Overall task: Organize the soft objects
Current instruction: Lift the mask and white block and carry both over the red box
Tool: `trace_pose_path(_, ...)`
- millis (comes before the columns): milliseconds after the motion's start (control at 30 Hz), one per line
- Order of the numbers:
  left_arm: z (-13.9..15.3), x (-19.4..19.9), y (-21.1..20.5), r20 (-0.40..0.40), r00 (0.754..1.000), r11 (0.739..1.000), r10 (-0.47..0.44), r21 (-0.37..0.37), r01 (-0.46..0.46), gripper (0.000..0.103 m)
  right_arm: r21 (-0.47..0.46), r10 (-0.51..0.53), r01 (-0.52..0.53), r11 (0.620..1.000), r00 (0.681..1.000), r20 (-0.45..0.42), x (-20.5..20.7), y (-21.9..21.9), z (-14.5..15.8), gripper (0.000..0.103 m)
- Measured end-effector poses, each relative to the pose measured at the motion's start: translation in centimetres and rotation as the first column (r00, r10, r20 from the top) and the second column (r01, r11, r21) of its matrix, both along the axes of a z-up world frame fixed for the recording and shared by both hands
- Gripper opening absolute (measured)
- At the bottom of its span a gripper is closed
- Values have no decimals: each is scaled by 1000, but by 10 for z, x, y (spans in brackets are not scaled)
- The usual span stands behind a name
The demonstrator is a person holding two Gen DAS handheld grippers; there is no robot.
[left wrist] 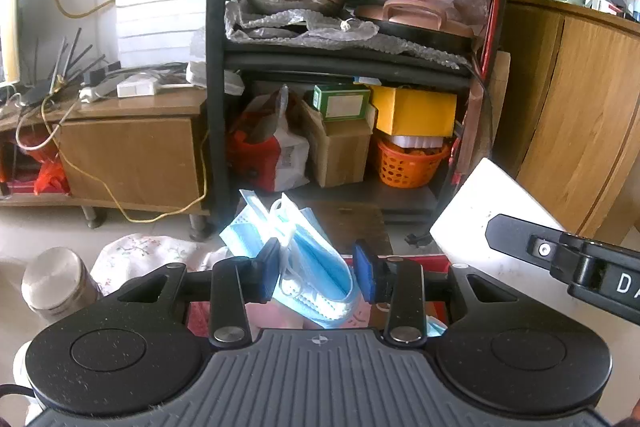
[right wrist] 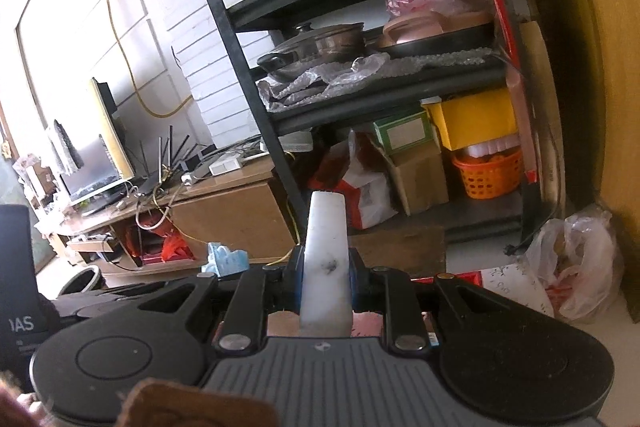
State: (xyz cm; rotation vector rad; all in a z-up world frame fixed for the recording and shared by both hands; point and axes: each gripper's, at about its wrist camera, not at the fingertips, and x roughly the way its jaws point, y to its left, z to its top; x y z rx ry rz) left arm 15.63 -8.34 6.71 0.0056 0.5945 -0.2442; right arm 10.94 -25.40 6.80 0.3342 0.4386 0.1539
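Note:
In the left wrist view my left gripper [left wrist: 320, 269] stands partly open, its blue pads wide apart, with a bundle of blue face masks [left wrist: 296, 259] hanging between them, against the left pad [left wrist: 270, 273]. The right pad [left wrist: 364, 275] stands apart from the masks. The right gripper's black body [left wrist: 568, 259] shows at the right, holding a white flat box [left wrist: 476, 223]. In the right wrist view my right gripper [right wrist: 325, 275] is shut on that white box [right wrist: 326, 255], held edge-on. The masks show as a blue tuft [right wrist: 224, 259] at the left.
A black shelf rack [left wrist: 218, 67] with pots, boxes and an orange basket [left wrist: 408, 163] stands ahead. A low wooden TV cabinet [left wrist: 128, 147] with cables is on the left, a wooden cupboard [left wrist: 580, 99] on the right. A metal jar [left wrist: 56, 283], floral cloth [left wrist: 140, 251], and a plastic bag [right wrist: 576, 267] lie below.

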Motion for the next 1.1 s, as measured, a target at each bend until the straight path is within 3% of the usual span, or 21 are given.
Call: trace_pose_path(1100, -20, 31, -15, -28, 1000, 999, 6, 45, -4, 42, -37, -53, 51, 998, 996, -68, 38, -14, -22, 0)
